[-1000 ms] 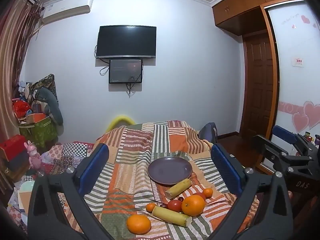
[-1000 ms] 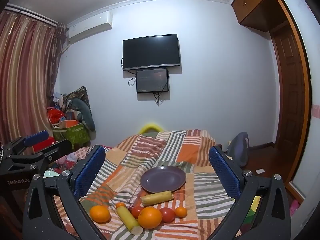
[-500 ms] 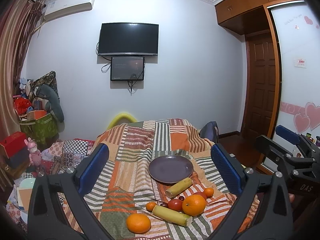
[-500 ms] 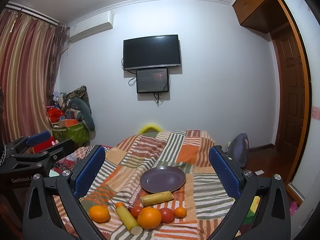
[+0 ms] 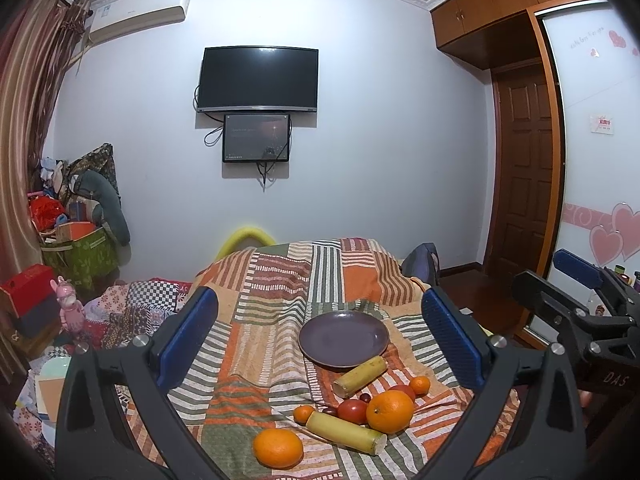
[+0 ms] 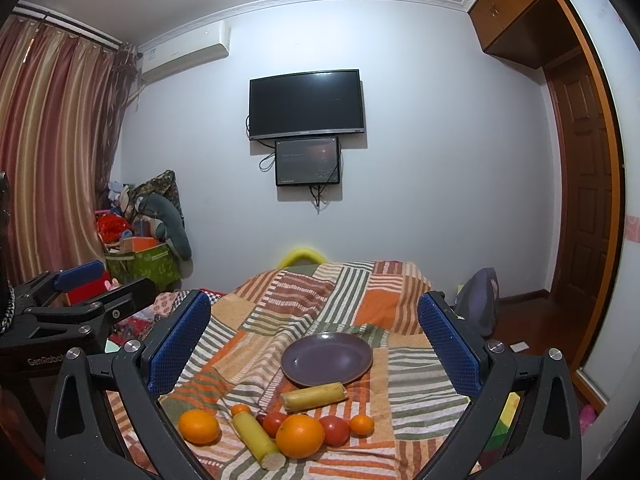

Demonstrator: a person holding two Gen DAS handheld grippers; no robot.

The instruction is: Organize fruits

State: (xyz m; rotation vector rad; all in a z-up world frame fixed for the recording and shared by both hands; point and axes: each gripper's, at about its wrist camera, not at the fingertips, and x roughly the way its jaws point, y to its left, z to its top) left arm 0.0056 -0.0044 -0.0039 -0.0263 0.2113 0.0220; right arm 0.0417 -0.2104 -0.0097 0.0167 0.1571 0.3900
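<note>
An empty purple plate (image 5: 344,339) (image 6: 327,358) sits on the striped patchwork cloth. In front of it lie two yellow sugarcane pieces (image 5: 359,370) (image 5: 346,433) (image 6: 313,397) (image 6: 258,435), two large oranges (image 5: 390,411) (image 5: 278,448) (image 6: 299,435) (image 6: 199,426), two small tangerines (image 5: 420,385) (image 5: 303,414), red tomatoes (image 5: 352,411) (image 6: 334,430) and dark small fruits. My left gripper (image 5: 320,340) is open and empty, above and short of the fruit. My right gripper (image 6: 314,344) is open and empty, likewise held back. Each gripper also shows at the other view's edge.
The cloth-covered table (image 5: 280,280) (image 6: 352,292) drops off at its sides. Clutter, a green box (image 5: 80,256) and toys fill the floor to the left. A dark bag (image 5: 420,264) stands at the table's right. A wooden door (image 5: 524,184) is at right.
Both views have shifted only slightly; the left gripper's view tilted a little. The fruit and plate have not moved. Both grippers stay open.
</note>
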